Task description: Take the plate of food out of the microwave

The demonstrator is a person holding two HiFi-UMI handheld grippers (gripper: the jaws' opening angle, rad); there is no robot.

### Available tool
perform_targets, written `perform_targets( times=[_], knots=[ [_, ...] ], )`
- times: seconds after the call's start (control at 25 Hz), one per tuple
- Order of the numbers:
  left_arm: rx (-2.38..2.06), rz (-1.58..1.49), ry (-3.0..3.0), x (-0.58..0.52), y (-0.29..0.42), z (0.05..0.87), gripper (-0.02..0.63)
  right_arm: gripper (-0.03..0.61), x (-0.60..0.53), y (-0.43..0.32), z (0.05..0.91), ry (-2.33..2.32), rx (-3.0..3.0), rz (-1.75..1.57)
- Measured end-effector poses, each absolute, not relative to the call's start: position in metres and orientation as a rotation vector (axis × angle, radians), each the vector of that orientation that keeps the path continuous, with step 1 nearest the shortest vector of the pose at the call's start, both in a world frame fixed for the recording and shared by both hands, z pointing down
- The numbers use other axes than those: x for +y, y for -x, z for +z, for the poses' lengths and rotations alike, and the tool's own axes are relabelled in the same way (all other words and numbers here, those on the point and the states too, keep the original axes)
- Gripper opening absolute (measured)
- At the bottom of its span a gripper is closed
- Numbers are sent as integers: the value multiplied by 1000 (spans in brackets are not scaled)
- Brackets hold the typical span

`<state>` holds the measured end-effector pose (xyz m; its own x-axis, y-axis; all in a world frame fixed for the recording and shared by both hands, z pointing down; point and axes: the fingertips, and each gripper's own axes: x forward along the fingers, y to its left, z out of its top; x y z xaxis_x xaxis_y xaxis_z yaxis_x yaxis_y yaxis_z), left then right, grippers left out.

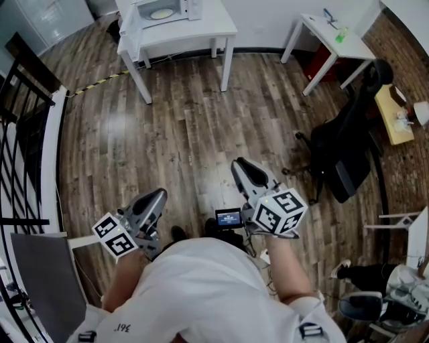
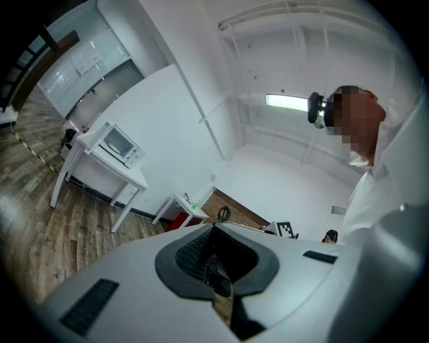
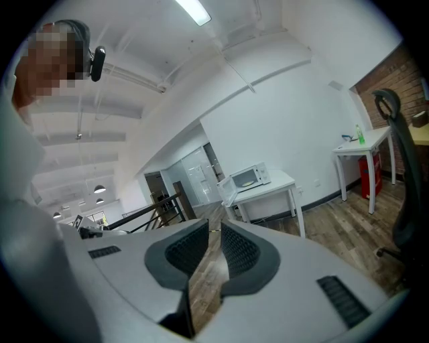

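The microwave (image 1: 166, 9) stands on a white table (image 1: 201, 30) at the far end of the room, its door (image 1: 130, 30) swung open to the left. A pale plate (image 1: 161, 13) lies inside it. Both grippers are held close to the person's body, far from the table. My left gripper (image 1: 161, 194) points toward the microwave (image 2: 117, 143), and its jaw tips meet with nothing between them. My right gripper (image 1: 238, 164) also faces the microwave (image 3: 249, 176). Its jaws stand a narrow gap apart, with only floor showing through.
Wooden floor stretches between me and the table. A black railing (image 1: 20, 134) runs along the left. A black office chair (image 1: 345, 151) stands at the right, with a second white table (image 1: 332, 40) and a wooden desk (image 1: 392, 114) beyond it.
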<state>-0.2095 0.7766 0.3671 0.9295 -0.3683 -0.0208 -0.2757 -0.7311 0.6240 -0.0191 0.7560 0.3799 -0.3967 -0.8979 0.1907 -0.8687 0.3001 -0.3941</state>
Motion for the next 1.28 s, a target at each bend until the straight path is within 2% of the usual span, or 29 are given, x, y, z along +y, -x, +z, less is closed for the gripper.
perform_targets(
  times=[0.24,0.56,1.28],
  knots=[
    [-496,-190,-2416,765,187,369,6,37,743,-3,387,1655,2500,-704],
    [-521,-156,-2396,730,190,380,5,37,705,6,406,1619,2521,-758],
    [-434,-91,-2405,495,238,385,5,36,493,69,389,1756,2424,-744]
  ],
)
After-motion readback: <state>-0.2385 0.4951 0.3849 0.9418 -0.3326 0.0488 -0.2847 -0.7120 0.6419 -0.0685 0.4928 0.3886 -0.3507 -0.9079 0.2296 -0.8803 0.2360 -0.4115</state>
